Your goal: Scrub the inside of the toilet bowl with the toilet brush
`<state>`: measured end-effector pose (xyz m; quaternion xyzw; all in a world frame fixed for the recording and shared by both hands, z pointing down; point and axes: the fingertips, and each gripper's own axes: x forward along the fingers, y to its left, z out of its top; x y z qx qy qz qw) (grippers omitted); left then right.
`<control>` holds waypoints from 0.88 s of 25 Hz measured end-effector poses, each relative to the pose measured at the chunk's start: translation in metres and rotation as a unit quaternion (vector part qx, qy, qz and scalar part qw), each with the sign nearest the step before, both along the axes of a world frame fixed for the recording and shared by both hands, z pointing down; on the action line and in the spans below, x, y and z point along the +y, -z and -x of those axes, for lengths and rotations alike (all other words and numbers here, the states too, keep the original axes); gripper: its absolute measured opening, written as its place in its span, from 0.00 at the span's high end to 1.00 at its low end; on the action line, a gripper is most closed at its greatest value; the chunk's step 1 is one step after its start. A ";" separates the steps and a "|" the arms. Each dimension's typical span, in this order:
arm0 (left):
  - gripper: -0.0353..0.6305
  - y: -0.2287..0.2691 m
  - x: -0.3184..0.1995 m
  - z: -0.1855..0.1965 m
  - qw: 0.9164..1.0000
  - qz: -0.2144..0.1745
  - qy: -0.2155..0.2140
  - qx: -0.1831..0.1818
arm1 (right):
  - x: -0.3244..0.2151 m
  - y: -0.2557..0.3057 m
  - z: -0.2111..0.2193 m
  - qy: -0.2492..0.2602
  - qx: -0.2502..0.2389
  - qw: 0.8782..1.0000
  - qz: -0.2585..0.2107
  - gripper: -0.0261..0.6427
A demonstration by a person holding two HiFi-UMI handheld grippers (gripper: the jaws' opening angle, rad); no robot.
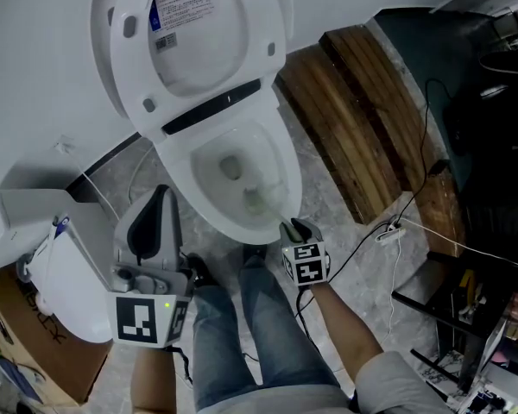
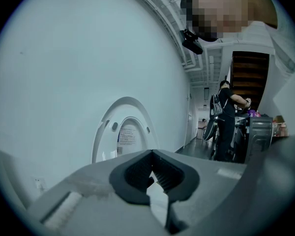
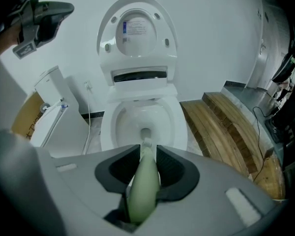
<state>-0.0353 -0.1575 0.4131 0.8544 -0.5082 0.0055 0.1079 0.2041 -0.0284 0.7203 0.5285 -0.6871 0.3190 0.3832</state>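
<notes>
Two grippers in play, one loaded

Right gripper (image 3: 147,156): jaws clenched on the toilet brush (image 3: 142,191). Its pale green handle is pinched between the dark pads (image 3: 119,168) and runs straight out ahead of the jaws.

Bristle head (image 3: 146,142): just past the jaw tips and below them, down inside the toilet bowl (image 3: 108,127), close to the drain opening. From the head view the bristle head (image 1: 261,201) sits low on the inner wall nearest the right gripper (image 1: 295,231). Contact with the porcelain looks likely but cannot be confirmed.

Handling (judgement):
- Brush is light, with a stiff plastic handle and springy bristles.
- Handle is smooth and tapered, so it probably slips once wet.
- Best hold is on the thick part of the handle, square across both pads, as now.
- Side load from scrubbing could twist the handle in the pads, so keep strokes in line with the jaws.
- Glazed bowl is hard and will take firm pressure.

Left gripper (image 2: 152,154): jaws closed together on nothing. It is held up and off to the left of the right jaws (image 1: 161,198), well clear of the bowl and idle.

Beyond the jaws: raised lid (image 3: 137,28) upright behind the bowl against the white wall. The same lid (image 2: 123,132) is dead ahead of the left jaws.

Wooden planks (image 1: 363,119) lie on the floor to the right of the right jaws, apart from the bowl
</notes>
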 end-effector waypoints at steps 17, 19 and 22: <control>0.94 -0.003 0.004 0.007 1.000 0.005 0.007 0.002 | -0.003 -0.005 0.053 0.008 -0.054 0.998 0.010 0.81; 0.94 -0.004 0.005 0.009 1.000 0.006 0.010 0.002 | -0.005 -0.004 0.061 0.012 -0.061 0.998 0.008 0.81; 0.94 -0.005 0.005 0.011 1.000 0.005 0.014 0.003 | -0.008 -0.004 0.072 0.011 -0.074 0.997 0.006 0.81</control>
